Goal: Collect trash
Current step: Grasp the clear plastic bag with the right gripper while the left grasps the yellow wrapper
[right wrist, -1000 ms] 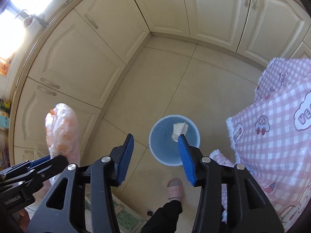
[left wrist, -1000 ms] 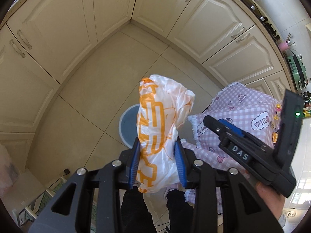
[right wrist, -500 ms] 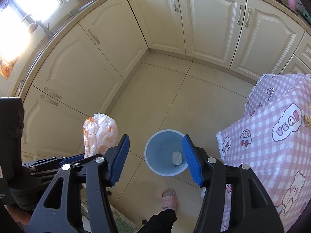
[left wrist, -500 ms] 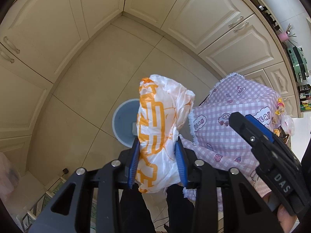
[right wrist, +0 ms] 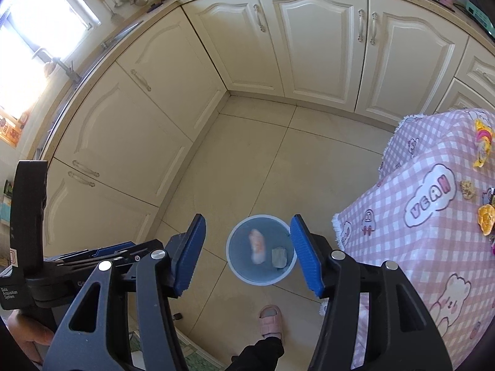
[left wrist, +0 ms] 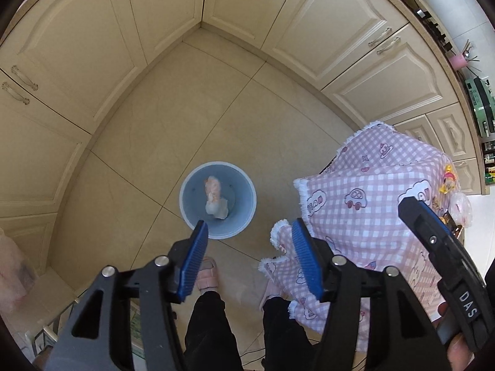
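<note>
A round blue trash bin [left wrist: 244, 222] stands on the tiled floor; it also shows in the right wrist view [right wrist: 238, 266]. An orange-and-white plastic bag [left wrist: 213, 190] lies inside it, blurred in the right wrist view [right wrist: 257, 245], beside a crumpled white tissue [right wrist: 279, 257]. My left gripper [left wrist: 249, 255] is open and empty, high above the bin's near rim. My right gripper [right wrist: 247, 247] is open and empty, also high above the bin. More scraps lie on the pink checked tablecloth [right wrist: 433, 216], among them an orange wrapper [right wrist: 485, 219] and a yellow wrapper [right wrist: 482, 148].
Cream cabinets [right wrist: 309, 49] line the corner behind the bin. The table with the pink cloth [left wrist: 371, 204] stands right of the bin. The person's pink slippers [left wrist: 208, 275] stand just in front of the bin. The right gripper's body [left wrist: 445, 278] shows at the left view's right edge.
My left gripper has opened and let go of the orange-and-white bag, which has dropped into the blue bin. Both grippers have risen farther from the floor.
</note>
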